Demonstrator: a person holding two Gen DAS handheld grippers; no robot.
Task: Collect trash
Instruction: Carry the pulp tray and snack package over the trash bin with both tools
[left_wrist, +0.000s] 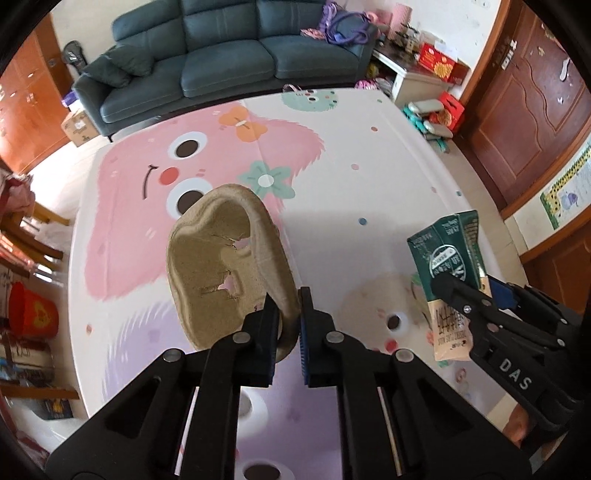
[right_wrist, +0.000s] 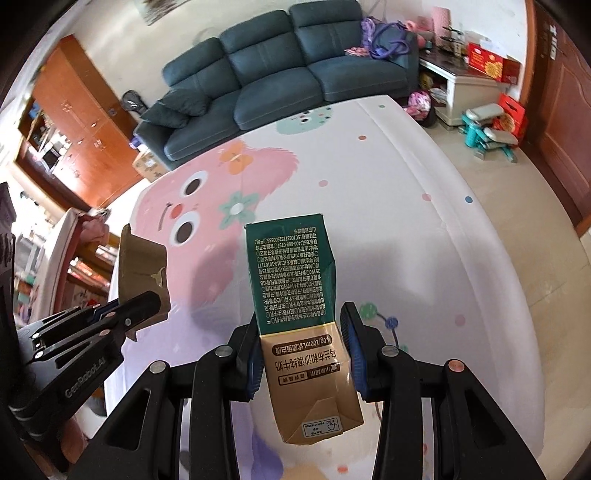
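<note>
While left gripper (left_wrist: 287, 306) fingers pinch torn pulp tray (left_wrist: 221, 266), right gripper (right_wrist: 301, 354) fingers clamp crushed milk carton (right_wrist: 295, 280) above play mat (left_wrist: 369, 177).

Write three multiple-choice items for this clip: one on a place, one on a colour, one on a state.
1. Where is the milk carton?
A. lying on the sofa
B. held between the fingers of the right hand-held gripper
C. standing on the floor

2. What colour is the carton's upper part?
A. dark green
B. red
C. white

3. What state is the moulded pulp tray in?
A. intact and flat on the mat
B. torn and held up by the left hand-held gripper
C. folded inside a bin

Answers: 1 B, the fingers close on its sides above the cartoon play mat; 2 A, green over a tan lower part; 3 B, ragged holes show the mat through it.
</note>
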